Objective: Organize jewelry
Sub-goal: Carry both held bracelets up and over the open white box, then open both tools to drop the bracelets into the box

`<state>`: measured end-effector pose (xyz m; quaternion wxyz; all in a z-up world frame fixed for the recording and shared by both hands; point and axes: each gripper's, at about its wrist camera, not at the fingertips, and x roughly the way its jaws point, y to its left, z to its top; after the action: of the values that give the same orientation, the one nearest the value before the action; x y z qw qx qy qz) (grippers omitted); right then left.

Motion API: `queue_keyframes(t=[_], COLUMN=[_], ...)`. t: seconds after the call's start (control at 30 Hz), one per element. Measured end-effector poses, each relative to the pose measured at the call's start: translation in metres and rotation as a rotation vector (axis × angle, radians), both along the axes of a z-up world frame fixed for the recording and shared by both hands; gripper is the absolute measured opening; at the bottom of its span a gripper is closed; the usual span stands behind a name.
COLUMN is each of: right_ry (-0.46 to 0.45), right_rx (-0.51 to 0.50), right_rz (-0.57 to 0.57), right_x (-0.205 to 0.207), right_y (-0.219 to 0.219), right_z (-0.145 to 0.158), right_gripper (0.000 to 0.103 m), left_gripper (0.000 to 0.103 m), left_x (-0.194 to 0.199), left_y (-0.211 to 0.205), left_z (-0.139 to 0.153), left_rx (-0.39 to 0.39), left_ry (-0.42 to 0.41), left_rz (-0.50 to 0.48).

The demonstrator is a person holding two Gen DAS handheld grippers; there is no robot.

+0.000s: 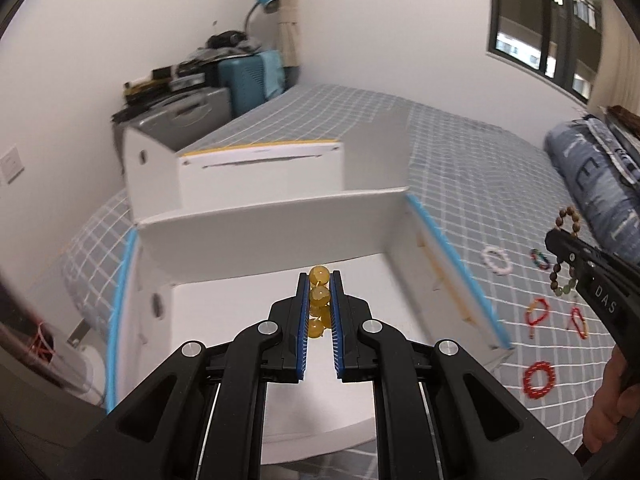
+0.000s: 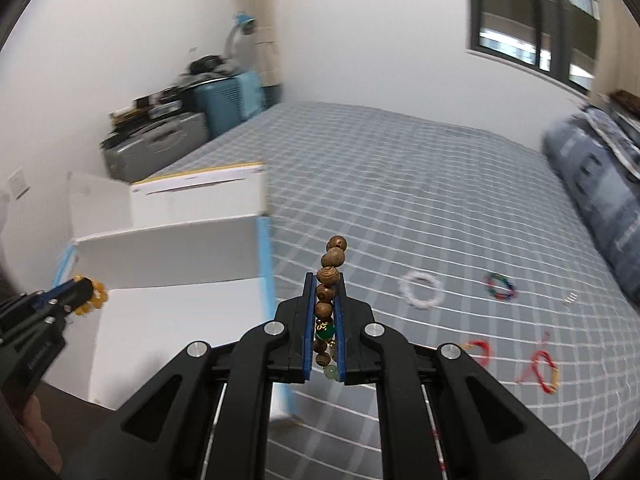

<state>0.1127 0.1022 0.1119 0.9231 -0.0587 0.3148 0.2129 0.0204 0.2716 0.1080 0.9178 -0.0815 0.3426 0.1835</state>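
Above the white cardboard box with blue edges (image 1: 456, 264) my left tool (image 1: 320, 304) pinches the yellow glass-like bead bracelet (image 1: 319, 280), my right tool (image 2: 325, 308) pinches the brown wooden bead bracelet (image 2: 332, 260) over the checked bed (image 2: 420, 208); both seem light, floppy, best gripped across beads.

White walls, dark-framed window (image 2: 532, 20), grey checked bed (image 2: 400, 184), suitcases (image 2: 156, 148) in corner
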Motion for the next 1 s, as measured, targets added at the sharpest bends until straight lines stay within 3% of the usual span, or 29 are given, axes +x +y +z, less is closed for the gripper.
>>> queue_keyframes(t=[0.1,0.37,0.8,1.0], right_ry=[0.031,0.086,0.372,0.41], right_rx=[0.027,-0.027,-0.142,-0.182], right_rz=[0.089,0.196,0.185,0.18], right_x=[0.0,0.003,0.035,0.038], right_y=[0.029,0.085,0.115,0.117], right_z=[-0.005,-0.034,-0.087,-0.096], right_gripper=[0.007,0.007,0.007,0.007], left_gripper=[0.009,0.009,0.009,0.009], left_x=[-0.006,-0.008,0.0,0.004], left_y=[0.014,0.046,0.078,0.08], left_z=[-0.005,-0.029,-0.064,-0.073], left_rx=[-0.01,-0.027,-0.107,-0.132], left_ry=[0.008,0.074,0.213,0.257], left_rz=[0.019,0.081,0.123,0.112])
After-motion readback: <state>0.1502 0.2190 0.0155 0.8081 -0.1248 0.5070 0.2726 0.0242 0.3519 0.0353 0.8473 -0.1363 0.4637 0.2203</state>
